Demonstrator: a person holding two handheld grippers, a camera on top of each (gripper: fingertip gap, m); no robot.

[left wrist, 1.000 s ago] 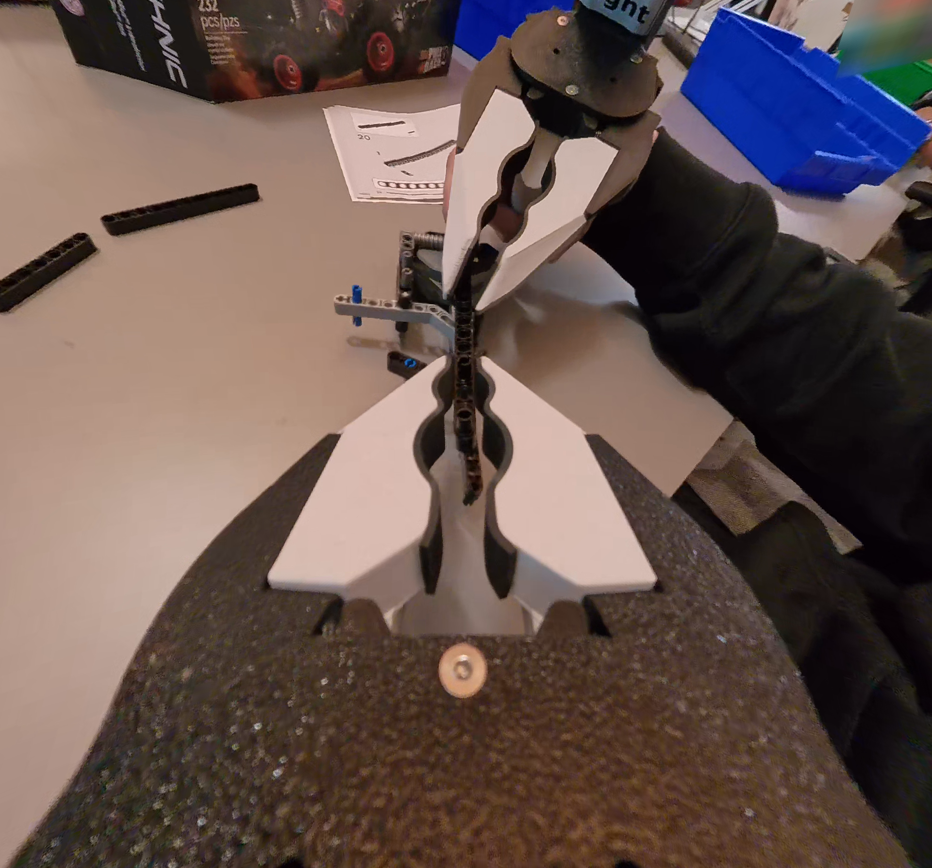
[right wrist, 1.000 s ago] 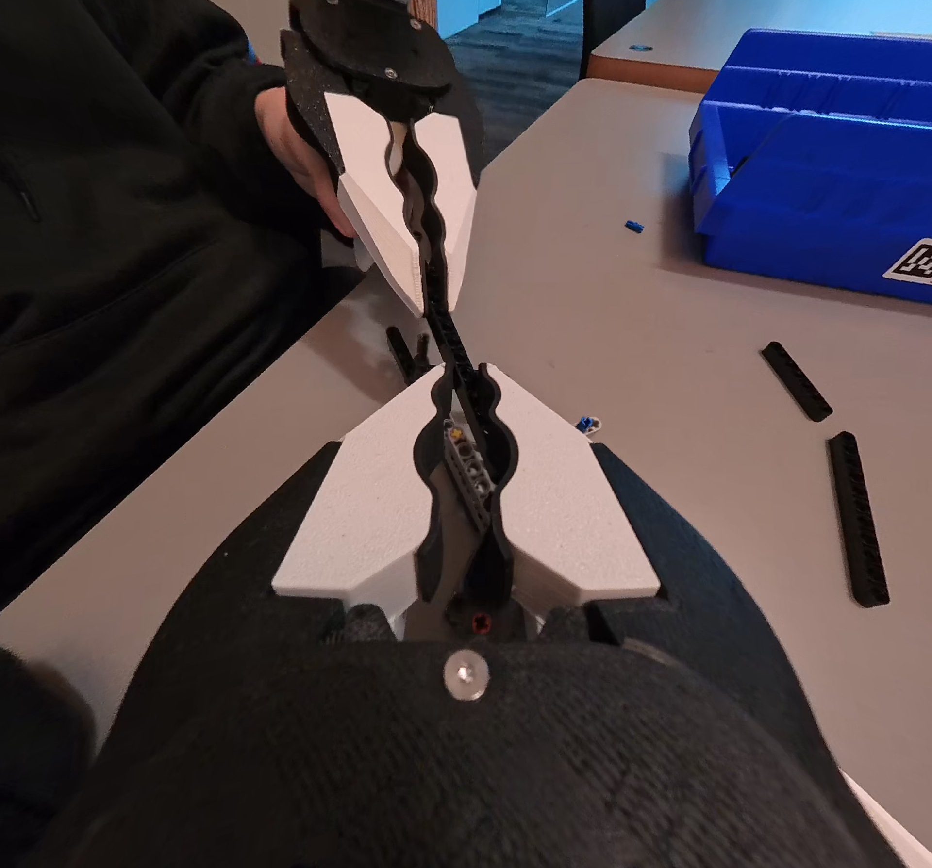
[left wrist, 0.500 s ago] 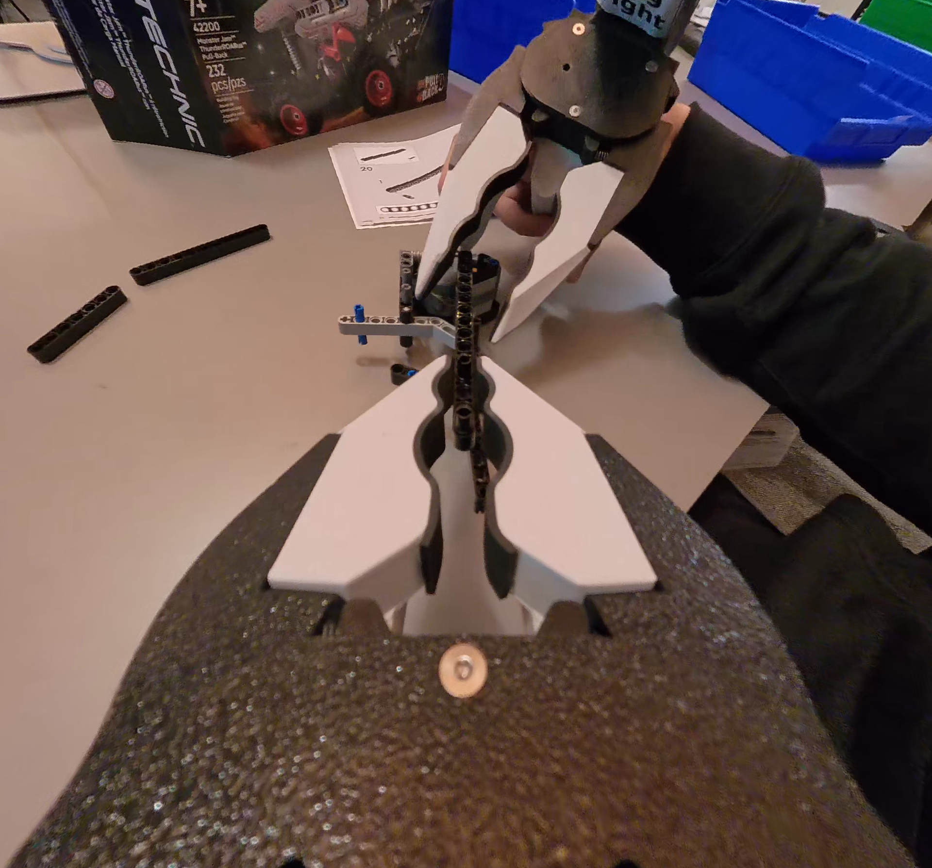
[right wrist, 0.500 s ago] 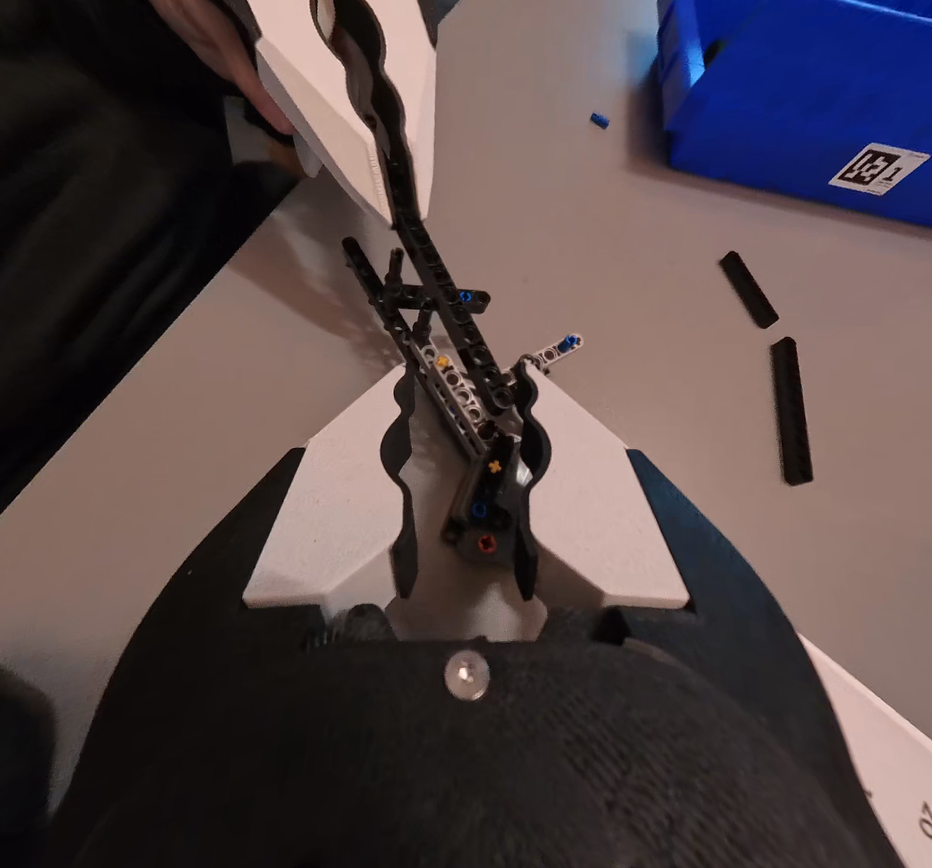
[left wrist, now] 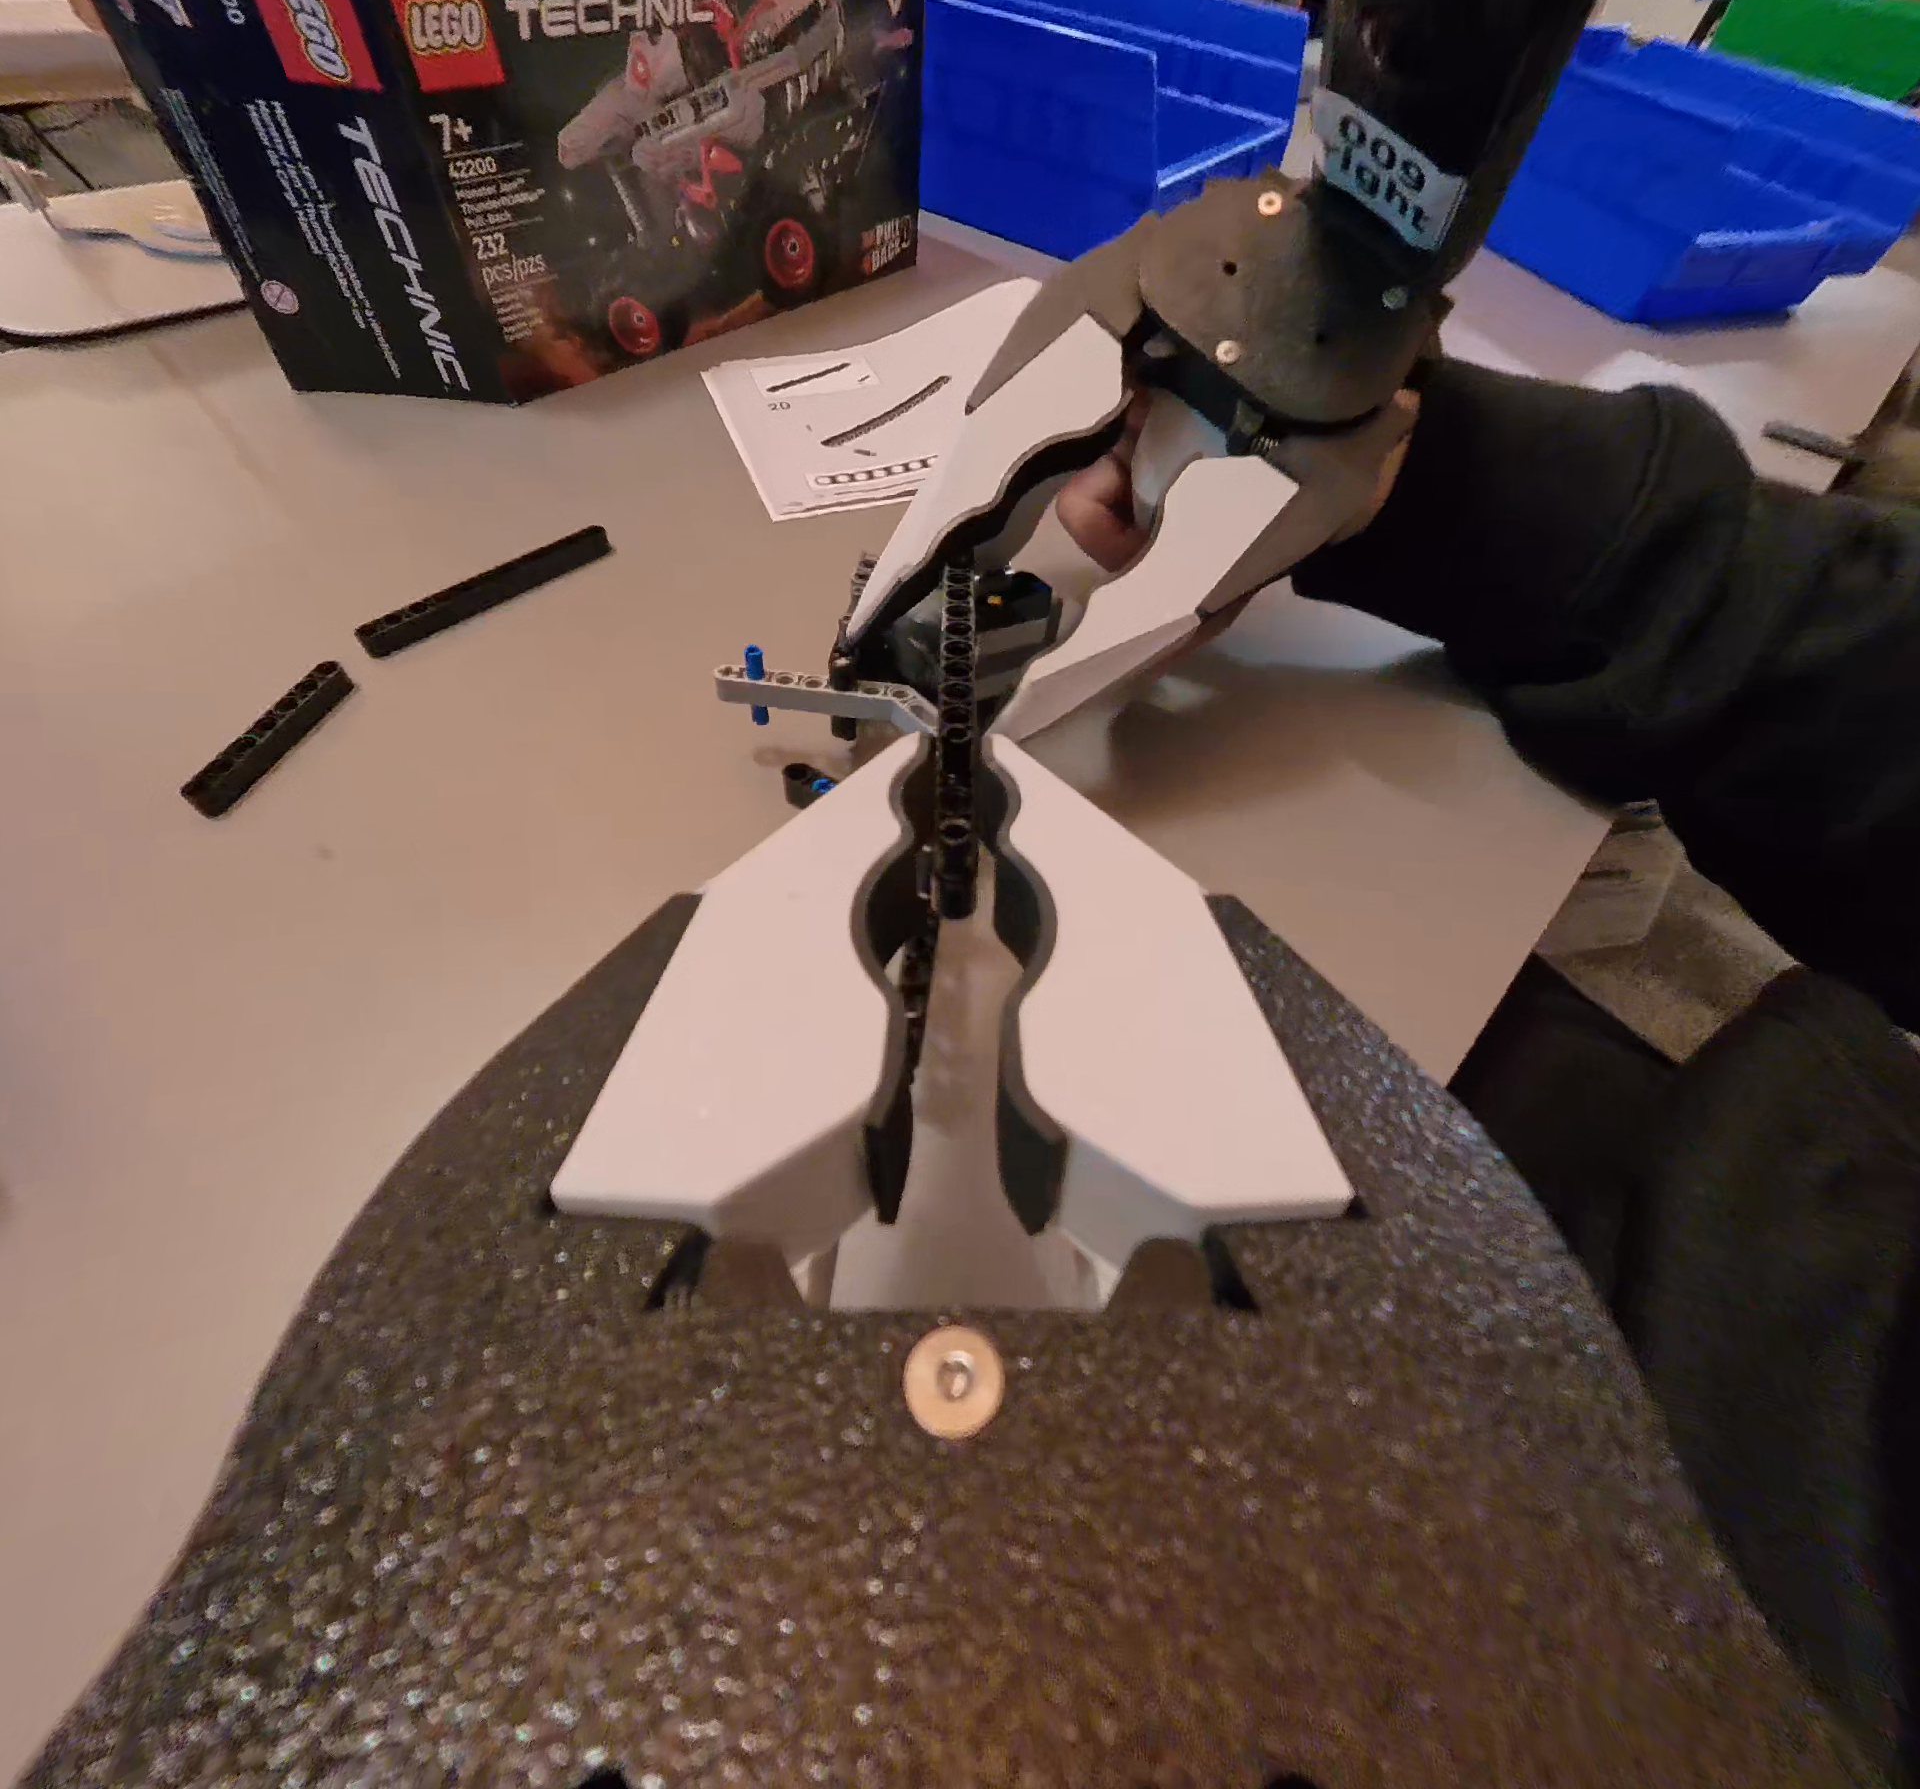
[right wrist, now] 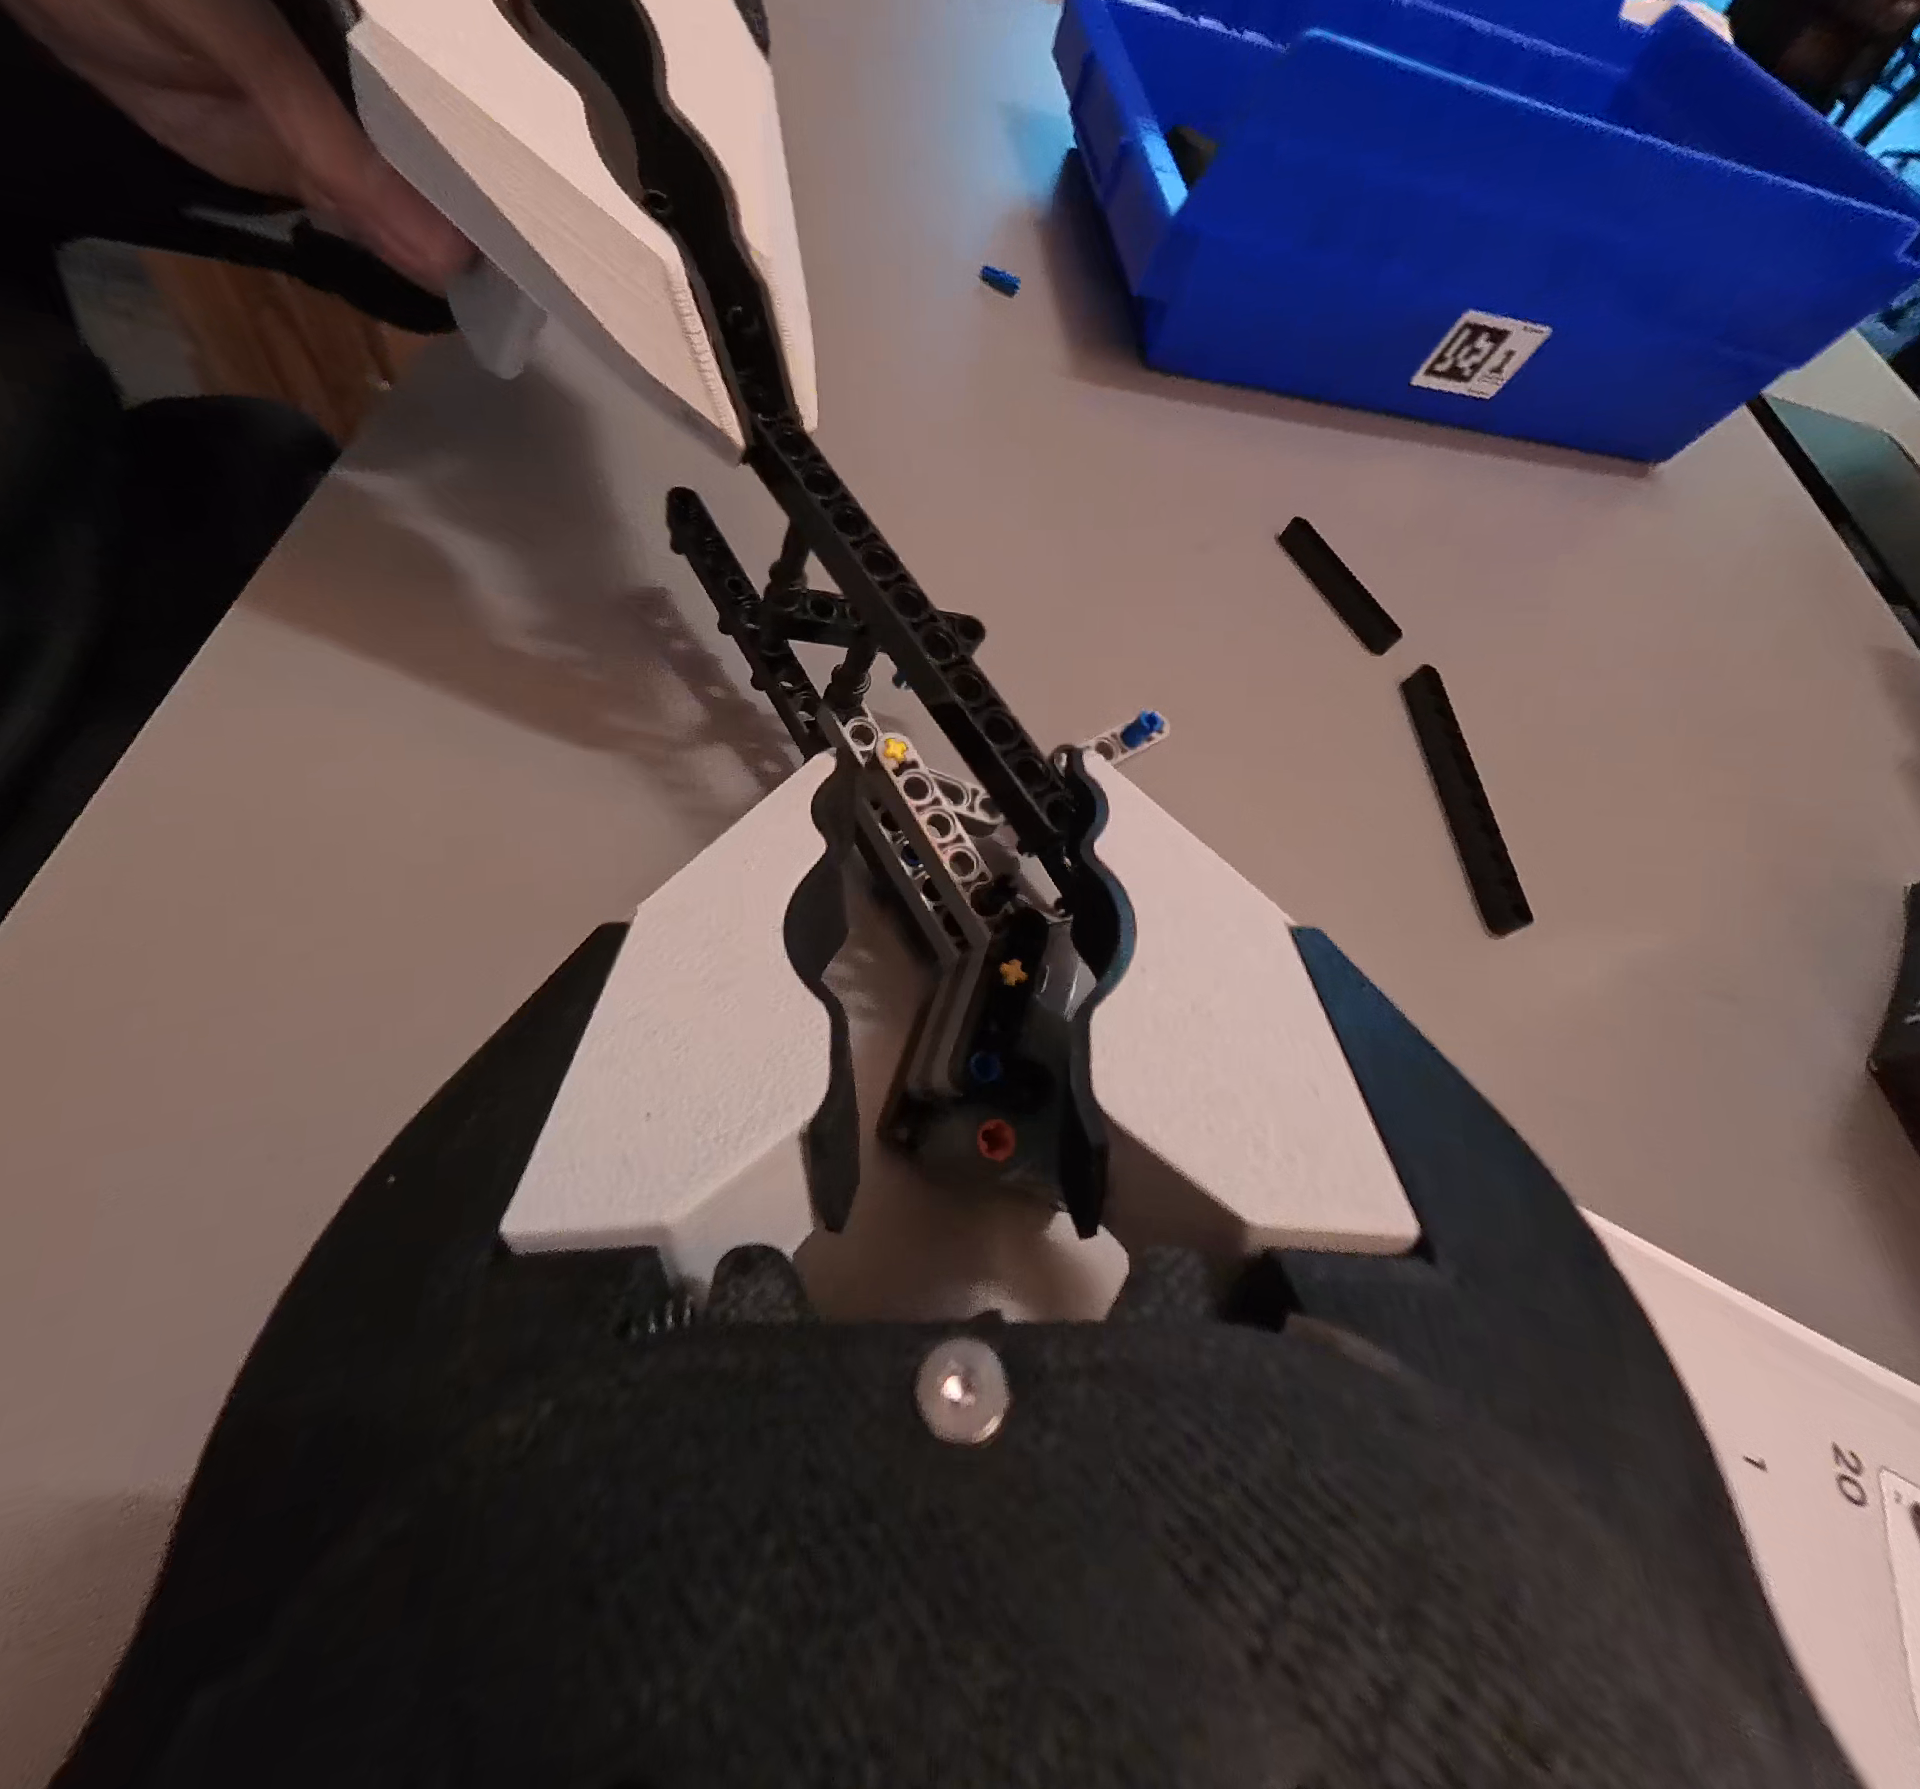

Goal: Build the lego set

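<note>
So the left gripper (left wrist: 951,783) is clamped down tight on a long black beam (left wrist: 954,731), which pokes out past its fingertips and joins the half-built chassis (right wrist: 940,866) sitting near the desk (left wrist: 312,960) edge. The right gripper (right wrist: 961,809) comes in from the opposite side with its jaws spread fairly wide, straddling the dark motor-block end of that chassis; the right-hand pad looks like it's touching the block, the left one is clearly off it, so it isn't squeezing anything. A light grey beam (left wrist: 821,690) with a little blue pin sticks out sideways from the build. Two loose black beams (left wrist: 483,588) lie apart from it on the desk, and there's a tiny blue pin (right wrist: 1000,279) near the blue bin (right wrist: 1455,212). The set's box (left wrist: 540,150) stands upright at the back, with an instruction sheet (left wrist: 831,440) lying flat just in front of it, partly hidden behind the right gripper. More blue bins (left wrist: 1122,98) sit behind that. A black sleeve (left wrist: 1621,596) comes in from the right.
</note>
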